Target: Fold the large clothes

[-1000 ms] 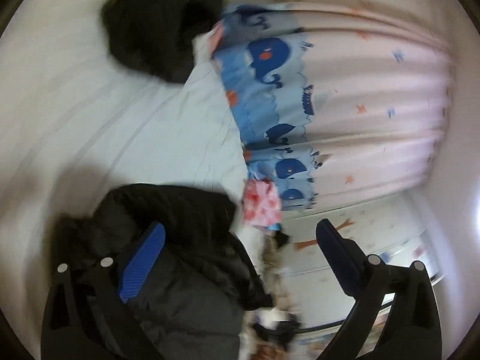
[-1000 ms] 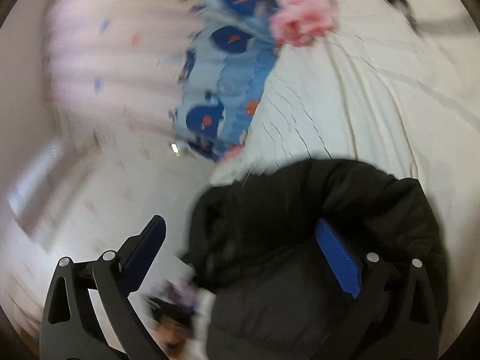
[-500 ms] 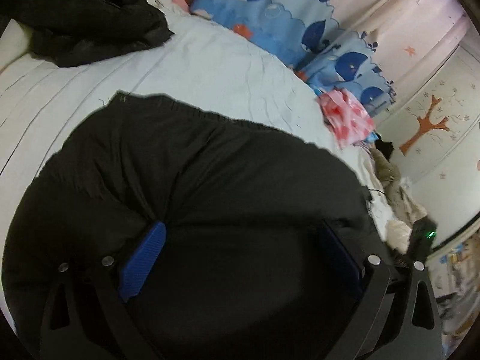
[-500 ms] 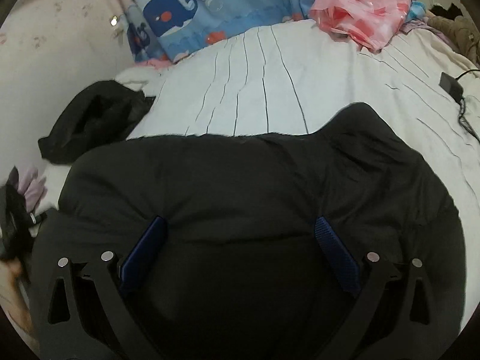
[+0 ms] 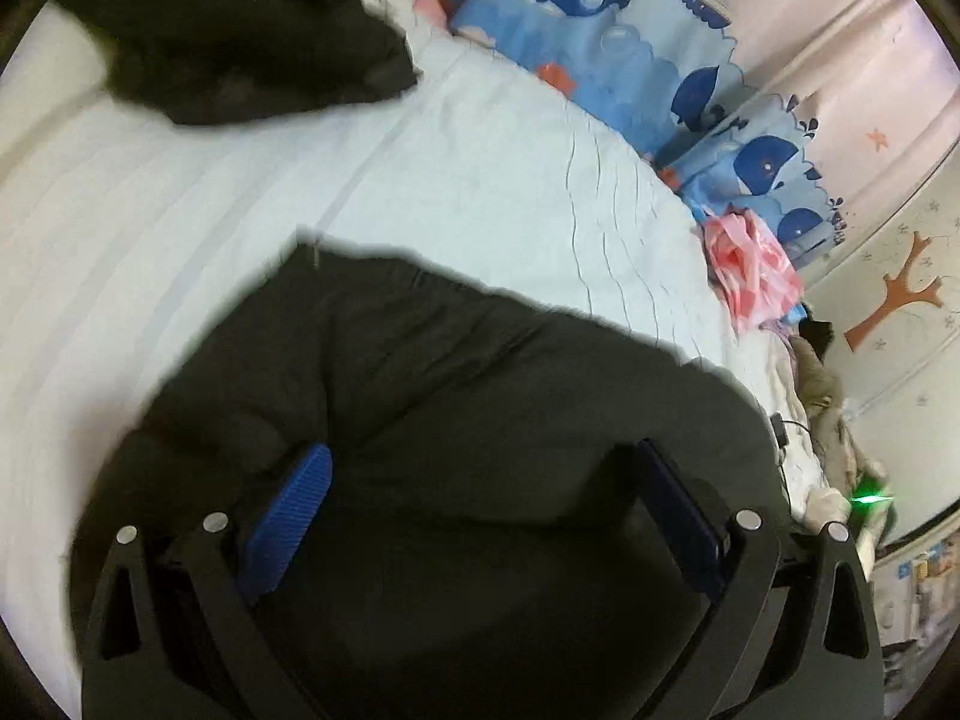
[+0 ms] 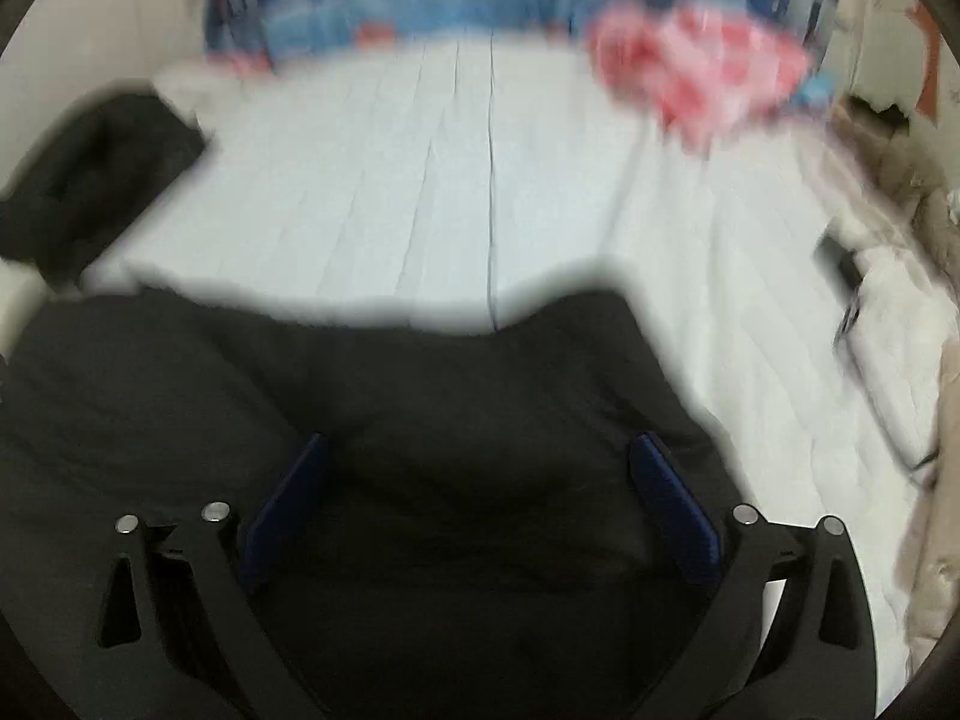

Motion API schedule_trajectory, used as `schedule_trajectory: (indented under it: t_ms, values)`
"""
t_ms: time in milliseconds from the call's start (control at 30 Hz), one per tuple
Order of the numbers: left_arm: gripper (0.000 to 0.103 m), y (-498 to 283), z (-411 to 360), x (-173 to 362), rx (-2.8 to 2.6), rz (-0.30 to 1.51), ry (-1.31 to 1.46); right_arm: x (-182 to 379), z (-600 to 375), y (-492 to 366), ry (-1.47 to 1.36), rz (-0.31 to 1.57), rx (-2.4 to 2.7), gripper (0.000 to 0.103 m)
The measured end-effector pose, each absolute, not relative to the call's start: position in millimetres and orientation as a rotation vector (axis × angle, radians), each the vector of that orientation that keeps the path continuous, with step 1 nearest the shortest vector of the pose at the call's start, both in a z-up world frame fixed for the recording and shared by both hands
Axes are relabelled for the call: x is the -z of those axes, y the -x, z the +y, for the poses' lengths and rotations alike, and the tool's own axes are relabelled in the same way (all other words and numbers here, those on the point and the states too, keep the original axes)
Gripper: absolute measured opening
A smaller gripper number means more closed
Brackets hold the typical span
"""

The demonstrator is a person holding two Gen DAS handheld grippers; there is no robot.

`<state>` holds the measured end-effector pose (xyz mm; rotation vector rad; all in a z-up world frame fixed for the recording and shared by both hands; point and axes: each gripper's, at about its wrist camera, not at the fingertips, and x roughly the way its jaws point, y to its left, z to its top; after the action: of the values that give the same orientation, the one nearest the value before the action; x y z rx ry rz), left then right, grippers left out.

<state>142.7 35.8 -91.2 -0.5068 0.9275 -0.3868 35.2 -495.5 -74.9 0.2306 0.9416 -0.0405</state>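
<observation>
The left wrist view is the sharper of the 2. It alone shows a wall sticker of a tree [image 5: 900, 300] at the right edge and a green light [image 5: 867, 495] at the lower right, beyond the bed's edge. The right wrist view is blurred, and only it shows a small dark object with a cable [image 6: 843, 267] lying on the bed [image 6: 480, 180] at the right.

Both views show the black jacket [image 5: 480, 420] spread on the white bed, filling the lower half of each frame. Its long axis runs roughly left to right across the frame; which end is the collar cannot be told. A second dark garment [image 5: 228, 30] lies at the upper left, well apart from the jacket. A pink cloth [image 5: 750, 276] lies near the whale-print curtain [image 5: 600, 48].

The left hand-held gripper [image 5: 480, 504] is spread wide, its blue pads [image 5: 288, 516] over the jacket, clamping nothing. The right hand-held gripper [image 6: 480, 498] is equally wide over the jacket; whether its pads press the fabric cannot be told.
</observation>
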Motion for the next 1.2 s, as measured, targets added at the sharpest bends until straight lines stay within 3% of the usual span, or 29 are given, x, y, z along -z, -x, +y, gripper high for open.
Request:
schedule_trajectory:
  t_ms: [233,467,667,900,1200]
  values:
    - [0.096,-142,30,99,0.373,0.988,0.457,66,-496,-27,-0.214,0.990,0.060,0.096]
    - [0.096,-39,116,41,0.438,0.852,0.587,-9,-470,120,-0.227,0.769,-0.144,0.096]
    - [0.096,33,181,91,0.413,0.953,0.797,23,-519,224,-0.519,0.798,-0.129,0.096]
    - [0.096,59,170,134,0.470,1.000,0.966,89,-585,279,-1.124,0.750,-0.228,0.096]
    - [0.096,58,143,127,0.544,1.014,0.956,100,-580,252,-1.156,0.768,-0.329,0.096]
